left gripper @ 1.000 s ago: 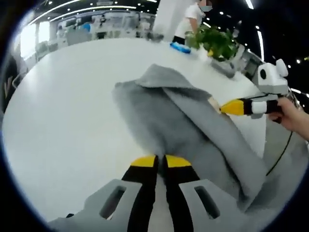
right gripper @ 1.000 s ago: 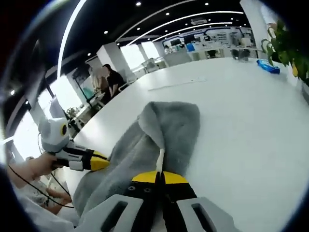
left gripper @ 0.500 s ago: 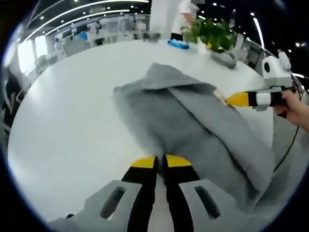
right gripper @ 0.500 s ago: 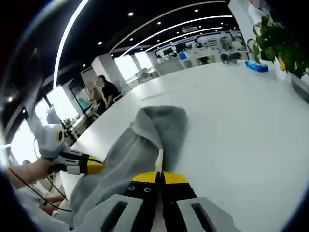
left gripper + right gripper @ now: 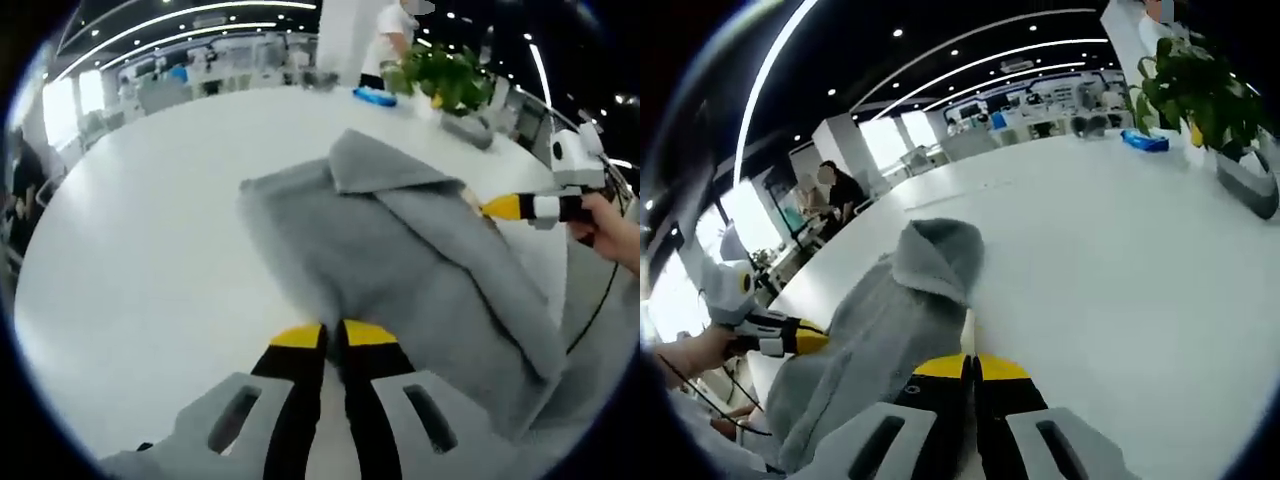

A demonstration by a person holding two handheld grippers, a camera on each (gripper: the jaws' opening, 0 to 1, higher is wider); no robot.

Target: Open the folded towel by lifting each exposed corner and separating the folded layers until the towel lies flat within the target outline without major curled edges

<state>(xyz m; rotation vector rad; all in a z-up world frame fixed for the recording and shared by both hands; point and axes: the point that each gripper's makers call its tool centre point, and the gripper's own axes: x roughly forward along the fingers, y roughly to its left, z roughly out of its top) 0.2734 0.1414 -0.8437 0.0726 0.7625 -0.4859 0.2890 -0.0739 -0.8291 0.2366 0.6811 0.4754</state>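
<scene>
In the left gripper view, the left gripper (image 5: 333,335) stood at the lower centre of the frame with its yellow-tipped jaws together, pinched on the near edge of the grey towel (image 5: 400,260). In the right gripper view, the right gripper (image 5: 973,368) likewise showed its jaws together at the lower centre, clamped on a towel (image 5: 890,320) edge where a pale inner strip met the tips.

The towel lay bunched and partly folded across the centre of the white table (image 5: 140,240), with one upper layer turned over toward the upper centre of the left gripper view. We saw no target outline.

We judged the step in hand to be the separation of the folded layers, with both corners held and the work roughly midway. The next move calls for drawing the two held edges apart and outward, keeping the cloth low so that the turned-over flap rolls open, then laying it flat.

A potted plant (image 5: 1200,90) stood at the upper right of the right gripper view.
</scene>
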